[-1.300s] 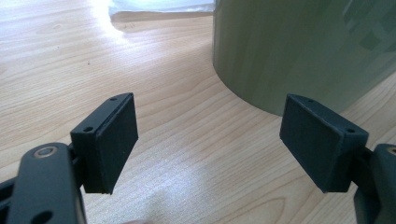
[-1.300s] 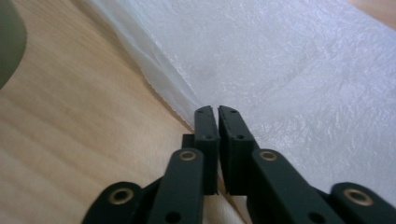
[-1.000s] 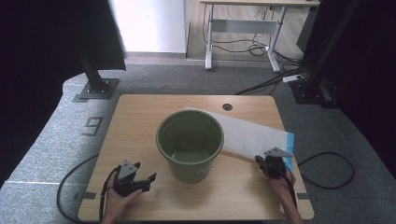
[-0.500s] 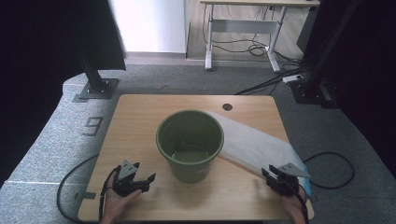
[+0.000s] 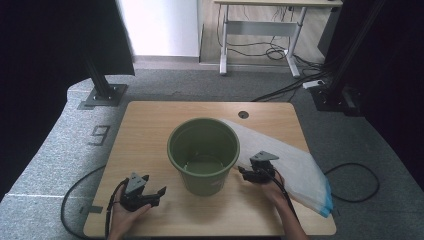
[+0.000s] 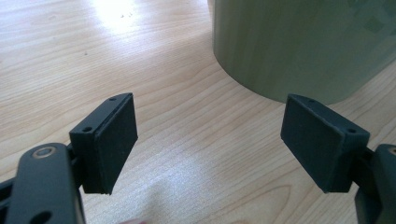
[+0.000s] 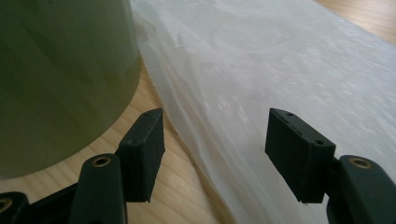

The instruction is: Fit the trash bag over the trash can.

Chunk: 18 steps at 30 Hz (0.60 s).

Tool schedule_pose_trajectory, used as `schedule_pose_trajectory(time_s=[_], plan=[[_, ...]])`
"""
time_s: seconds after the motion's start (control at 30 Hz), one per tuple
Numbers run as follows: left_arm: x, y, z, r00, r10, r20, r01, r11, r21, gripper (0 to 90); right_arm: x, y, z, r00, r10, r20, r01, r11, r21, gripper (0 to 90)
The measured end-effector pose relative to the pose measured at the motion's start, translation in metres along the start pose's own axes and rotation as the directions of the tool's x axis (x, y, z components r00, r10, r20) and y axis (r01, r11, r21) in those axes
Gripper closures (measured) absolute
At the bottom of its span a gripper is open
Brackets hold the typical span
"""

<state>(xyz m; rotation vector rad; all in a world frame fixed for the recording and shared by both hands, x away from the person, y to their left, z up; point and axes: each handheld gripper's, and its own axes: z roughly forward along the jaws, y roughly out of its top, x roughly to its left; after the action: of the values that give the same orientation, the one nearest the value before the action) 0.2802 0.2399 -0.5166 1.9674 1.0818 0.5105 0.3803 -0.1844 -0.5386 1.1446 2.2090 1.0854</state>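
A dark green bucket (image 5: 205, 181) stands upright in the middle of the wooden table (image 5: 150, 130). A translucent white plastic bag (image 5: 295, 165) lies flat to its right, and its blue-edged end hangs past the table's front right edge. My right gripper (image 5: 243, 173) sits just right of the bucket (image 7: 60, 70), over the bag's near edge (image 7: 280, 70). Its jaws have just been opening and stand open (image 7: 215, 149); the pads press on nothing. My left gripper (image 5: 154, 185) rests at the front left, open (image 6: 210, 144) and empty, facing the bucket's wall (image 6: 299, 42).
A round cable hole (image 5: 243, 114) is at the table's far edge. Black cables trail off the table front from both grippers. A dark stand base (image 5: 102, 95) sits on the grey floor at the far left, and a desk frame (image 5: 260, 30) stands farther back.
The right gripper dragged the bag toward the front right, let it go, and moved back left to the bucket with its jaws opened. The left gripper has kept still.
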Motion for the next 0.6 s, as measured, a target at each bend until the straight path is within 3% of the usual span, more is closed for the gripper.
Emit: schedule_pose_trajectory(time_s=[0.13, 0.2, 0.3, 0.5, 0.6], plan=[[0.0, 0.0, 0.0, 1.0, 0.001, -0.006, -0.001, 1.0, 0.005, 18.5, 0.008, 0.0, 0.012, 0.9981, -0.031, 0.054, 0.03, 0.999, 0.025, 42.3], [0.002, 0.0, -0.001, 0.9995, 0.002, -0.03, -0.002, 1.0, 0.006, 17.5, 0.008, -0.001, 0.013, 0.9972, -0.034, 0.066, 0.032, 0.999, 0.035, 46.4], [0.008, -0.001, -0.003, 0.9987, -0.041, -0.031, 0.04, 0.9991, -0.014, 17.5, 0.008, -0.003, 0.013, 0.9964, -0.025, 0.081, 0.021, 0.999, 0.041, 57.0], [0.014, -0.003, -0.004, 0.9982, -0.056, -0.023, 0.055, 0.9984, -0.012, 17.4, 0.004, -0.006, 0.007, 0.9956, 0.034, 0.087, -0.04, 0.997, 0.062, 86.3], [0.015, -0.002, -0.004, 0.9983, -0.056, -0.018, 0.056, 0.9983, -0.014, 17.4, -0.001, -0.011, -0.003, 0.9944, 0.07, 0.079, -0.074, 0.996, 0.054, 88.5]])
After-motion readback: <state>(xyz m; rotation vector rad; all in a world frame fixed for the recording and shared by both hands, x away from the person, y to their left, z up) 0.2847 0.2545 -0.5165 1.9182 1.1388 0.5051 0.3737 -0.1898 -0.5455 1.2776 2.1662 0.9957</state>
